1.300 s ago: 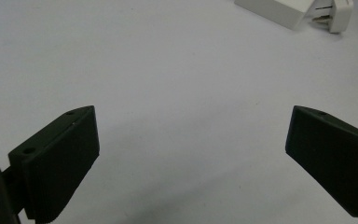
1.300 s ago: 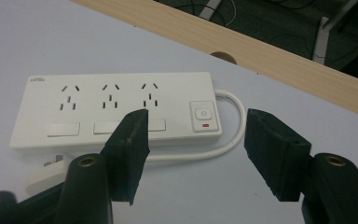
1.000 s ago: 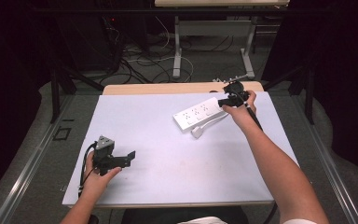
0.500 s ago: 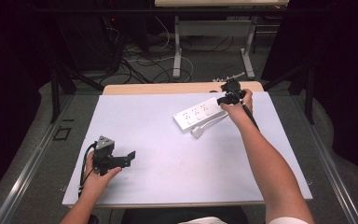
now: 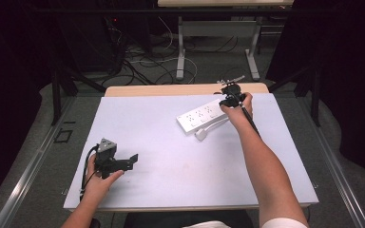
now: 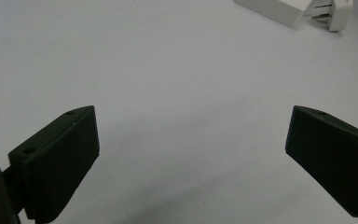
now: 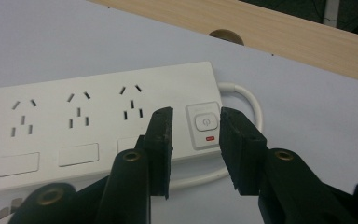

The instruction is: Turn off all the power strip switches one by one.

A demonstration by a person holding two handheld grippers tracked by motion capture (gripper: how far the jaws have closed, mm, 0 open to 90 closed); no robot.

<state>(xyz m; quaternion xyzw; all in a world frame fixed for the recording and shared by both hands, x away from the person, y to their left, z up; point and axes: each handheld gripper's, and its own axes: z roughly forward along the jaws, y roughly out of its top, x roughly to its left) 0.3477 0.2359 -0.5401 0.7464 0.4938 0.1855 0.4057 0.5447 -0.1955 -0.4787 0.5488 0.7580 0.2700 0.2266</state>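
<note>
A white power strip [image 5: 198, 116] lies at the back right of the white table cover, with its white cord and plug [image 5: 201, 134] coiled beside it. My right gripper [image 5: 228, 100] hovers over the strip's switch end. In the right gripper view the strip [image 7: 98, 126] lies across the frame, and my right gripper [image 7: 196, 115] frames the power button [image 7: 205, 122] with a narrow gap; its jaws have just been closing, with nothing pressed between them. My left gripper [image 5: 132, 161] rests near the front left, jaws wide open [image 6: 191, 135] over bare cover. The strip's end [image 6: 279, 9] shows far off.
The white cover [image 5: 171, 142] lies on a wooden table whose bare far edge [image 5: 171, 90] runs behind the strip. A round cable hole [image 7: 226, 35] sits in that wood. Cables and table legs [image 5: 180, 47] stand on the floor beyond.
The right hand has sunk a little and shifted slightly left over the strip's switch end. The left hand and its gripper have stayed where they were.
</note>
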